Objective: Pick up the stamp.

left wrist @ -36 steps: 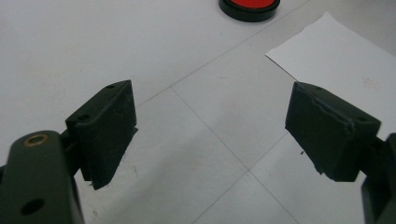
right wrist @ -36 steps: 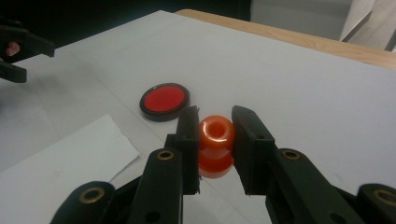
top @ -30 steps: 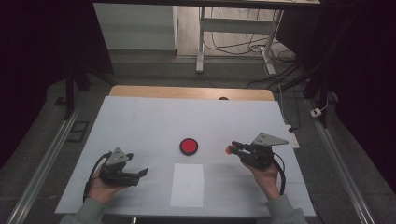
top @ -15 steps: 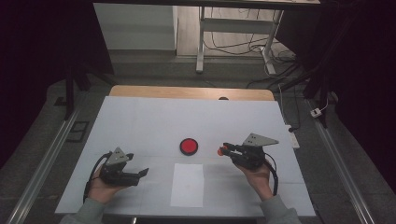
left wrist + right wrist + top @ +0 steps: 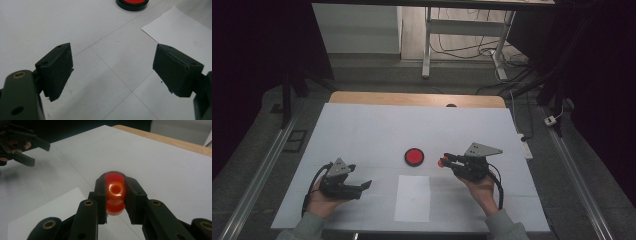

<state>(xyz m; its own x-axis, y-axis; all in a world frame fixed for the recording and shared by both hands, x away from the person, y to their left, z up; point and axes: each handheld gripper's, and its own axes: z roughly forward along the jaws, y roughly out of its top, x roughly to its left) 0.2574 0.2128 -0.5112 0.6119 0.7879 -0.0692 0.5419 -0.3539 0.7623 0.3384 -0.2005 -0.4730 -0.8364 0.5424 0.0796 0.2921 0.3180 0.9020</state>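
My right gripper (image 5: pixel 445 161) is shut on a small orange knob-shaped piece (image 5: pixel 442 162), held just right of a red disc with a black rim (image 5: pixel 414 156) that lies mid-table. In the right gripper view the orange piece (image 5: pixel 115 207) sits squeezed between the two black jaws of the right gripper (image 5: pixel 115 188), with the red disc (image 5: pixel 113 176) right behind it. My left gripper (image 5: pixel 366 185) rests at the front left. The left gripper (image 5: pixel 116 68) stands open with nothing but bare table between its pads.
A white sheet of paper (image 5: pixel 412 198) lies near the front edge between the hands, and its corner (image 5: pixel 180 30) lies ahead of the left jaws. The white table (image 5: pixel 362 130) ends in a wooden strip (image 5: pixel 412 99) at the back. Desk legs and cables lie on the floor beyond.
My right gripper has carried the orange piece leftward, closer to the red disc. The left gripper has stayed where it was.
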